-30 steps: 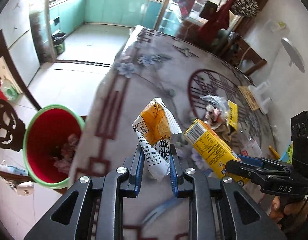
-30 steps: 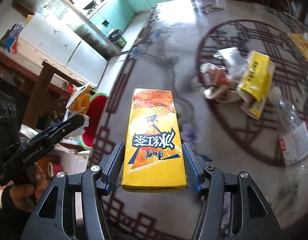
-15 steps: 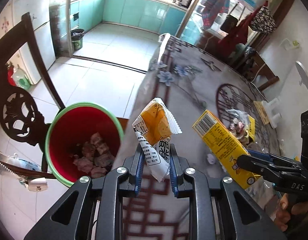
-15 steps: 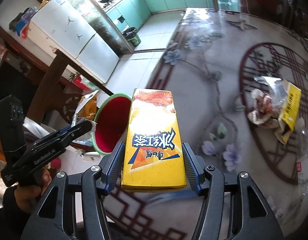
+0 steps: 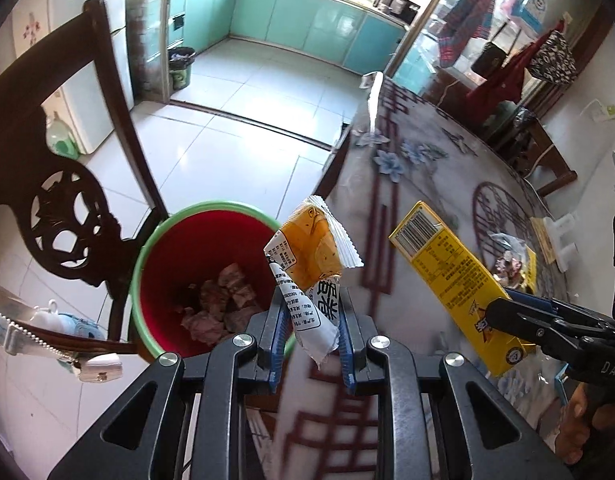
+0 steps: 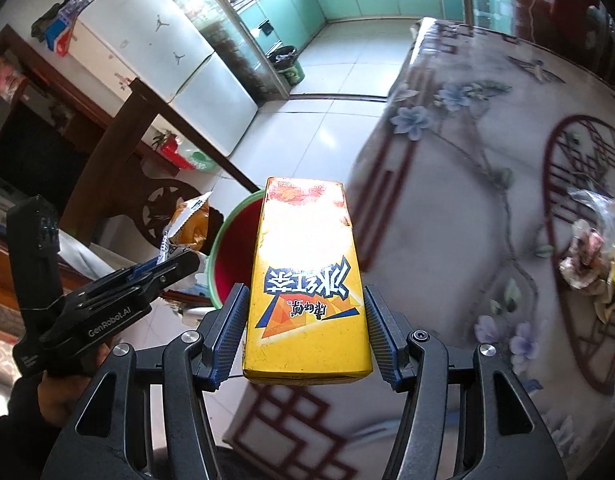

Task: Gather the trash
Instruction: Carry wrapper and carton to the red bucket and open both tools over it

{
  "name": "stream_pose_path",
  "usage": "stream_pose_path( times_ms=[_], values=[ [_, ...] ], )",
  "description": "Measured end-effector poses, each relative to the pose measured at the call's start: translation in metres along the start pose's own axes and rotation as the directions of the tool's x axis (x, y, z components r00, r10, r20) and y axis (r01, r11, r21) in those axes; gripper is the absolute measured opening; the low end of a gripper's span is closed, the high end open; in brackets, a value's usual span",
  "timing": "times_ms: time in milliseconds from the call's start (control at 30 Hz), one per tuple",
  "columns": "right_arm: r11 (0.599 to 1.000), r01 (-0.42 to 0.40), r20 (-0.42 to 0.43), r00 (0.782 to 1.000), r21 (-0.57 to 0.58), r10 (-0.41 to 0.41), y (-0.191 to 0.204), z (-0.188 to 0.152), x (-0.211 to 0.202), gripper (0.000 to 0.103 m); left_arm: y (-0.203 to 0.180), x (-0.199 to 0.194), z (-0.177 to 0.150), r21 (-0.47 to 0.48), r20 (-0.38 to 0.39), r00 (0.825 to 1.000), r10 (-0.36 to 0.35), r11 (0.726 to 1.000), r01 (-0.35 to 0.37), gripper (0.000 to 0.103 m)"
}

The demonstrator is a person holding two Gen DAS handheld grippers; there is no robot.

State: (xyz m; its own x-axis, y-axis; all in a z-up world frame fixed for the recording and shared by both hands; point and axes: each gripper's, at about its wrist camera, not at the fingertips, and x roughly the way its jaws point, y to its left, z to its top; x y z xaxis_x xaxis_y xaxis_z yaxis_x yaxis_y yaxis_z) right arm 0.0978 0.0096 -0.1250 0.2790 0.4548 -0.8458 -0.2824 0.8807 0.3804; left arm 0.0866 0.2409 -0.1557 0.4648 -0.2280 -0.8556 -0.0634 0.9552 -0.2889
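We see bright daylight from the kitchen ahead glaring off the floor [image 5: 243, 120]; the carton [image 6: 307, 276] is washed out, the desk [image 6: 447, 208] blurred, edges bent and dark.

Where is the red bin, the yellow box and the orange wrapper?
red bin [image 5: 175, 264]: left wrist view, on its inner red wall.
yellow box [image 6: 307, 280]: right wrist view, on its printed front.
orange wrapper [image 5: 311, 248]: left wrist view, on its orange upper half.

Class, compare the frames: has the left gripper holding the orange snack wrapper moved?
Yes. The left gripper has travelled off the patterned table toward the red bin, now directly beside it.
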Motion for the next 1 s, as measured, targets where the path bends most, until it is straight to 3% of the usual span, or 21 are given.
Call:
stream_pose_path(
  times_ms=[467, 1000],
  values=[
    [0.998, -0.010, -0.065, 0.998, -0.054, 0.007, 0.046, 0.020, 0.051, 0.056, 0.070, 0.017, 0.001, -0.068, -0.062, 0.996, 0.059, 0.996, -0.063, 0.020],
    [0.996, 0.009, -0.106, 0.994, -0.093, -0.019, 0.065, 0.030, 0.073, 0.056, 0.091, 0.037, 0.005, -0.077, -0.111, 0.992, 0.061, 0.995, -0.069, 0.020]
  ],
)
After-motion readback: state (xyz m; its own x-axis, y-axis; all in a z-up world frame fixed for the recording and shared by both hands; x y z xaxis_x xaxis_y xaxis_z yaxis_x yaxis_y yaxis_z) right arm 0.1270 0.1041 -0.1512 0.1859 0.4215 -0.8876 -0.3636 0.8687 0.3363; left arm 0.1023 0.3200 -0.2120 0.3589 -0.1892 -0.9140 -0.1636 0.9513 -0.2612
